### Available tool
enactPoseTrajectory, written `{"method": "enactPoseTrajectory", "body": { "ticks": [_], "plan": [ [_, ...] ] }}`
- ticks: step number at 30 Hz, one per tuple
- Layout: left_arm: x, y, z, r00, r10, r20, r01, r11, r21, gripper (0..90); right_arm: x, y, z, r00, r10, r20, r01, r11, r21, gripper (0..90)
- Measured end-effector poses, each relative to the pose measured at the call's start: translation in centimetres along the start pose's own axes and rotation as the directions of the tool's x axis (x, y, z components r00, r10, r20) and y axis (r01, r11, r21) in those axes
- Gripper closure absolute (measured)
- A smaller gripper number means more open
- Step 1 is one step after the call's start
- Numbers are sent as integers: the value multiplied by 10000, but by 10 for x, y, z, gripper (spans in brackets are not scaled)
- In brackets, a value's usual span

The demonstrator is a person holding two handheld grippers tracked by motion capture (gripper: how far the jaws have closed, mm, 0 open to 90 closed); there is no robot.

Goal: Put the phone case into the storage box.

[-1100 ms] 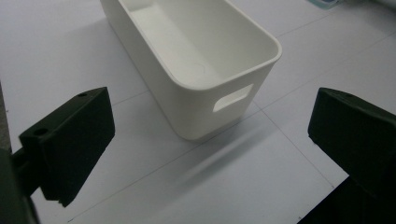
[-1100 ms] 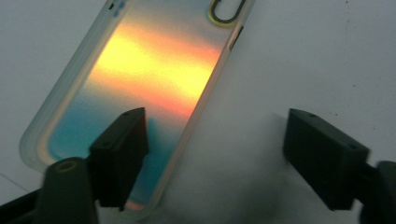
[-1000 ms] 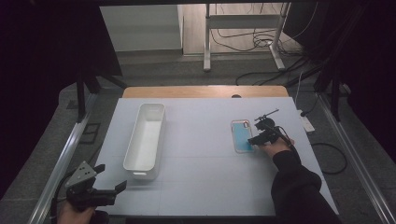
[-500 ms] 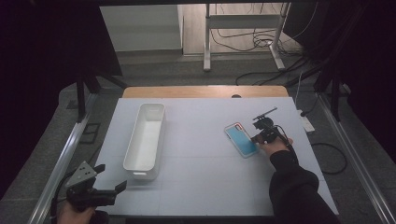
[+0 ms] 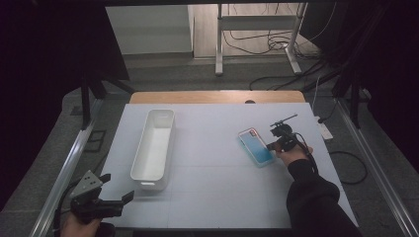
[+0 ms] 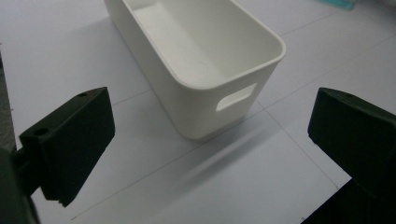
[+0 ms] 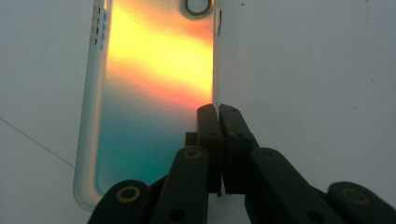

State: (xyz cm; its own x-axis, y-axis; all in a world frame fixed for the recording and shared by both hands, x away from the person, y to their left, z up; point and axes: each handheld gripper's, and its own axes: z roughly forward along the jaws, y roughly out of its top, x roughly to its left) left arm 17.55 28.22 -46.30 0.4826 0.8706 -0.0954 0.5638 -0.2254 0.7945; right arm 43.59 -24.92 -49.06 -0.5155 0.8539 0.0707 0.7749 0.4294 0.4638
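Observation:
A phone case (image 5: pixel 254 145) with a teal-to-orange sheen lies at a slant on the white table, right of centre. My right gripper (image 5: pixel 272 145) sits at its right edge. In the right gripper view the jaws (image 7: pixel 218 112) are shut together on the thin side rim of the case (image 7: pixel 154 93). My left gripper (image 5: pixel 116 197) hovers at the table's near left corner, jaws wide apart with nothing between them. In the left gripper view it (image 6: pixel 212 140) faces the near end of a white bin (image 6: pixel 187 98).
The long white bin (image 5: pixel 143 177) stands left of centre, running away from me, with nothing in it. A wooden strip (image 5: pixel 217 97) borders the far side of the table. Cables and a metal stand lie on the floor beyond.
The right gripper's jaws have shut on the case's edge. The case has turned, its far end swinging left. The left gripper has stayed put.

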Motion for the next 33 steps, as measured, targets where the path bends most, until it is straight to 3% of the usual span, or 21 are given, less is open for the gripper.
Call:
{"method": "enactPoseTrajectory", "body": {
  "ticks": [17,25,28,33],
  "plan": [
    [5,0,0,9985,-349,414,350,9994,-25,12,8,-6,-27,9984,-547,-140,529,9928,-1075,885],
    [4,3,2,9970,-286,723,272,9994,205,0,12,-10,-40,9971,-743,-168,708,9855,-1539,886],
    [5,5,4,9951,-417,901,413,9991,63,0,14,-12,-45,9969,-782,-52,760,9809,-1789,886],
    [3,11,8,9937,-307,1079,319,9994,-99,0,16,-14,-51,9965,-838,-63,809,9763,-2008,885]
  ]
}}
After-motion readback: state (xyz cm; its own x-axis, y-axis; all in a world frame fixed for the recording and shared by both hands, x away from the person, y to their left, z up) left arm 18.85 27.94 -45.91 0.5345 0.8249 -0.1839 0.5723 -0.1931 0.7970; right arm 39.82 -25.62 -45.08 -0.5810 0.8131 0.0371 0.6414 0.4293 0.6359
